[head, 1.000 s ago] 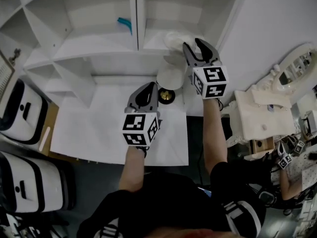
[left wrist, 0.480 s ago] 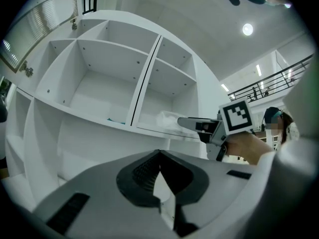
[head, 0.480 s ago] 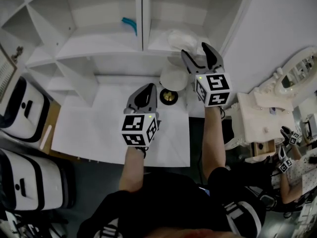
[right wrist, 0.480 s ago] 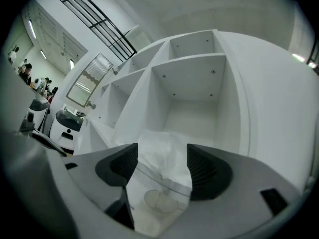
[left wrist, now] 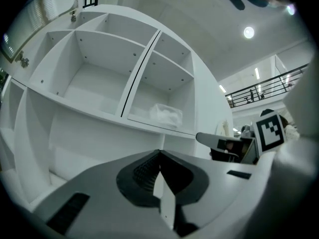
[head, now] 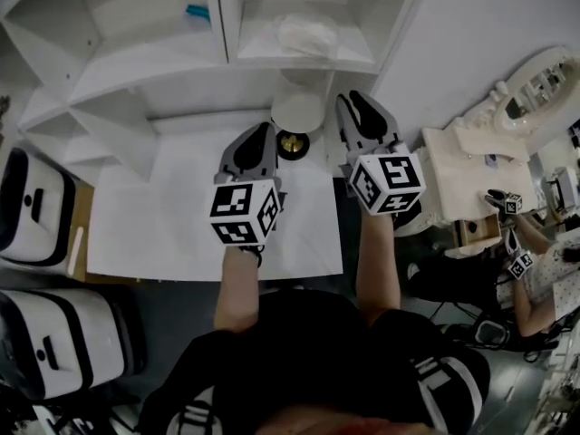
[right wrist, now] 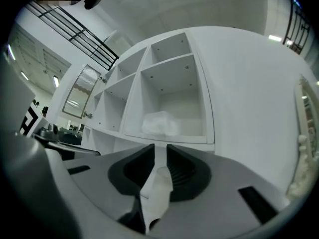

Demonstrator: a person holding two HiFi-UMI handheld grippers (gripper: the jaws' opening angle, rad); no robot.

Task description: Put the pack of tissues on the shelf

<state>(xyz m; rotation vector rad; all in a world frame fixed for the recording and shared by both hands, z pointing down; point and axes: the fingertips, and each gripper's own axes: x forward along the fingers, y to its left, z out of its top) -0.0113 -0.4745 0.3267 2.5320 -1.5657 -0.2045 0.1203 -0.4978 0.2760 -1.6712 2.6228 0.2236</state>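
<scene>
The pack of tissues (head: 308, 34), a soft white bundle in clear wrap, lies on the white shelf (head: 299, 62) in its right compartment. It also shows in the right gripper view (right wrist: 159, 123) and the left gripper view (left wrist: 166, 114). My right gripper (head: 360, 109) is below the shelf, drawn back from the pack. Its jaws are closing, with a narrow gap and nothing between them. My left gripper (head: 257, 141) hovers over the white table (head: 163, 234), shut and empty.
A round white lamp shade (head: 299, 111) and a small brass piece (head: 292, 143) stand at the table's far edge between the grippers. A teal item (head: 198, 12) sits in the left compartment. White-and-black bins (head: 36, 211) stand on the left and an ornate white dresser (head: 467, 166) on the right.
The right gripper let go of the tissue pack on the shelf, opened wide and pulled back toward me; its jaws have since narrowed. The left gripper stayed shut and barely moved.
</scene>
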